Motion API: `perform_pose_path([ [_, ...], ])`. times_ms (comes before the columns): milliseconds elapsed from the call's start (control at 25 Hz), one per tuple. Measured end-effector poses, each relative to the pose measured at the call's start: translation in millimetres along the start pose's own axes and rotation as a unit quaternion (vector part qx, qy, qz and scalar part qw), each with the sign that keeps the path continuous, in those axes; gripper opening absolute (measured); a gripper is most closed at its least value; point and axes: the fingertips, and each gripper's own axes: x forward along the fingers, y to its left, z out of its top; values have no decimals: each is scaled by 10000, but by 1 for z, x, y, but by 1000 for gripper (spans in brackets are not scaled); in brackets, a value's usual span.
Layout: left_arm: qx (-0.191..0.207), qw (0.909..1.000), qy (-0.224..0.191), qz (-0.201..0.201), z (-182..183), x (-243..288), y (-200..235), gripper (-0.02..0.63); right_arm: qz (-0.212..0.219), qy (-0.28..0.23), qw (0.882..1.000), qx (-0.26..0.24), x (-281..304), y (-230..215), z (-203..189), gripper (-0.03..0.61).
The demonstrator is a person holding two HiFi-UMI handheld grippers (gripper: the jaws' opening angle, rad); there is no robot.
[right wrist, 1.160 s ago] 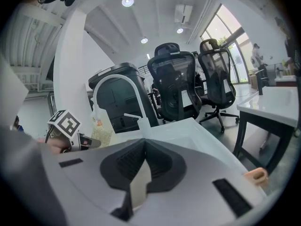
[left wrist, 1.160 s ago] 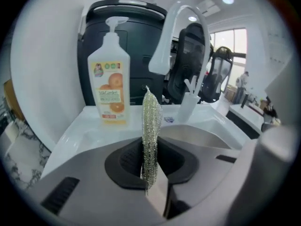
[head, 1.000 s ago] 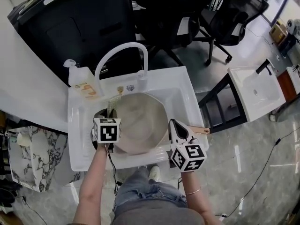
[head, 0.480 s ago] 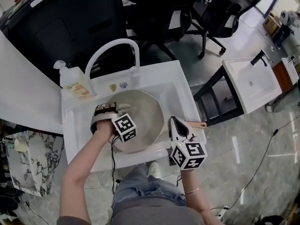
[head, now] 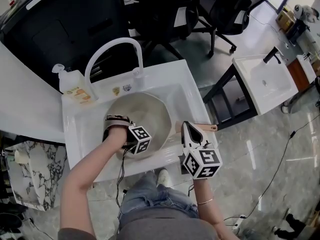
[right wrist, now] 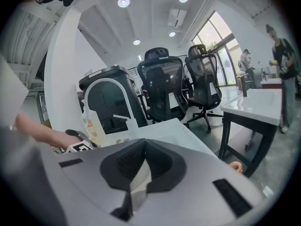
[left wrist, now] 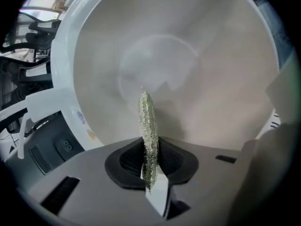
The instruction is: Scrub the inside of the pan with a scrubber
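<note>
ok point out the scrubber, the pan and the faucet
scrubber (left wrist: 148,126): left gripper view, middle of its glittery edge
pan (head: 150,114): head view, bare inside wall
faucet (head: 112,41): head view, top of its arch

Pan handle (head: 210,127) partly hidden, pan (left wrist: 188,79) rim cropped

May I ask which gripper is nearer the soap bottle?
Left. The left gripper, holding the scrubber inside the pan, is in front of the soap bottle; the right gripper is across the sink, at the pan handle.
</note>
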Motion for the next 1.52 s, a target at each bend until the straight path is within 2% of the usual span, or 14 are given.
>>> perform_pose_path([
  [200,-6,9958,37,-916,-4,-8,-41,67,40,-34,10000,-21,-10,1,1,11],
  [360,-229,9840,-281,-1745,8,-24,-72,67,99,-42,9999,-42,-18,4,-1,11],
  [440,-403,9736,-525,-2186,16,-36,-84,67,118,-25,9999,-53,-22,4,-3,11],
  [560,-580,9598,-835,-2617,29,-50,-94,67,130,3,9999,-61,-30,3,-7,11],
  [720,-852,9334,-1285,-3242,48,-72,-99,67,99,-4,9999,-59,-38,-1,-9,11],
  [1040,-1321,8845,-2039,-3984,87,-100,-91,67,-51,-24,10000,-5,-51,-17,-11,11],
  [1120,-1468,8692,-2291,-4128,98,-107,-86,67,-81,-21,10000,5,-51,-19,-10,11],
  [1200,-1677,8476,-2595,-4313,108,-115,-78,67,-91,-23,10000,-1,-49,-21,-7,11],
  [1520,-2545,7340,-3769,-5044,131,-147,-42,67,-31,20,10000,-28,-36,-15,-3,11],
])
